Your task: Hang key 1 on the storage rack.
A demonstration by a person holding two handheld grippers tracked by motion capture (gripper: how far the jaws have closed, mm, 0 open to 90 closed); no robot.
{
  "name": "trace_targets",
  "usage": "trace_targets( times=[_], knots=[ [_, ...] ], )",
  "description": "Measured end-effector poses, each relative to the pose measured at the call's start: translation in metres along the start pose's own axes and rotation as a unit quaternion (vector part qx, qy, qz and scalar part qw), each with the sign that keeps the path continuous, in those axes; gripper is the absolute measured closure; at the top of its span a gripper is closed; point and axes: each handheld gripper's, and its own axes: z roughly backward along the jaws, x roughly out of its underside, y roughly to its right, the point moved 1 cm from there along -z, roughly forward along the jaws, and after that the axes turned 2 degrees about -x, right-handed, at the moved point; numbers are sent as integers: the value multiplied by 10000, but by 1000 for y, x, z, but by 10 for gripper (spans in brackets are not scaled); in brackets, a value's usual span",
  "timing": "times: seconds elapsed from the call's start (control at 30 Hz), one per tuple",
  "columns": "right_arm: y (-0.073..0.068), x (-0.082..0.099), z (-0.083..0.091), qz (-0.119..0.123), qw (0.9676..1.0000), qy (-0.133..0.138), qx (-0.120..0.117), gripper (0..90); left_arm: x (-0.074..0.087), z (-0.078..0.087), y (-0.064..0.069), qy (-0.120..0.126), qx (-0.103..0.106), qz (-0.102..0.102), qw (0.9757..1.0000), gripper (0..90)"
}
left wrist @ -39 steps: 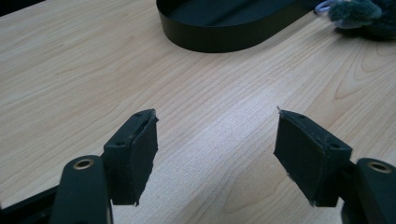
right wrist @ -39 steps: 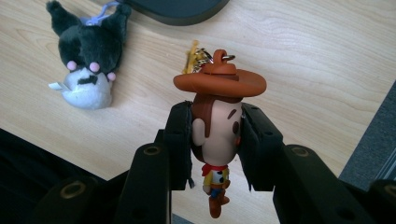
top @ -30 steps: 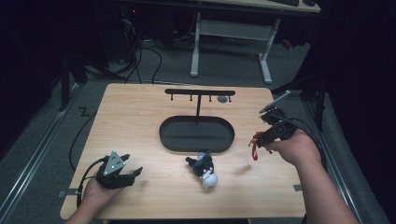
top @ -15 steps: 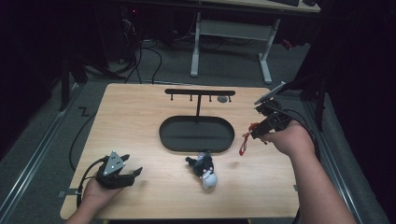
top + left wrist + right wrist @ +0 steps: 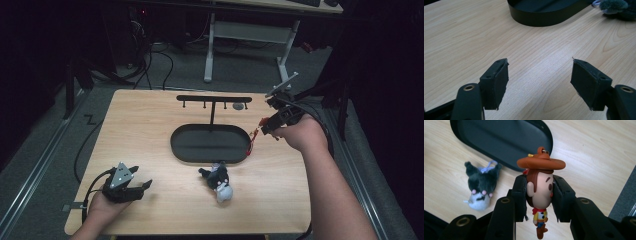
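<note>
The right gripper (image 5: 539, 202) is clamping a cowboy figure keychain (image 5: 539, 185) by its rounded head above the oval tray (image 5: 499, 142), risking slippage, while the left gripper (image 5: 539, 82) is resting wide apart, holding nothing.

Your forearms are bare, no sleeves showing. Each gripper is black: the left gripper (image 5: 142, 185) carries a grey three-cornered plate on top and a black cable looping behind. The right gripper (image 5: 539, 198) has blocky jaws with flat dark pads and brass-ringed screw holes in the arms.
</note>
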Motion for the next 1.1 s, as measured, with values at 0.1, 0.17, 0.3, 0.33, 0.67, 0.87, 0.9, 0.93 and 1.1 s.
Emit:
trace_targets(
  times=[0.1, 0.17, 0.3, 0.33, 0.67, 0.87, 0.9, 0.93, 1.1],
  knots=[
    [2, -9, -5, -17, 10000, -2, 5, 672, 1, 1, -1, -5, 8, 36, 10000, 304],
    [2, -15, -8, -31, 10000, 12, 19, 672, 1, 1, -1, -25, 13, 31, 10000, 304],
    [4, -27, -15, -103, 9999, 75, 0, 672, 1, 2, -1, -1, 35, 78, 10000, 305],
    [4, -29, -15, -99, 9999, 78, 8, 672, 1, 1, -1, 2, 38, 64, 10000, 305],
    [5, -51, -18, -172, 9996, 205, 116, 672, 1, 1, -1, 7, 50, 45, 10000, 305],
    [6, -62, -20, -165, 9996, 205, 139, 672, 1, 1, -3, 1, 40, 59, 10000, 305],
    [6, -64, -20, -156, 9996, 193, 148, 672, 2, 1, -3, -3, 48, 62, 10000, 305],
    [5, -65, -21, -145, 9996, 203, 139, 672, 2, 1, -3, -5, 48, 60, 10000, 305],
    [3, -69, -25, -102, 9996, 225, 123, 672, 1, 1, -3, 2, 62, 55, 10000, 305]
  ],
)
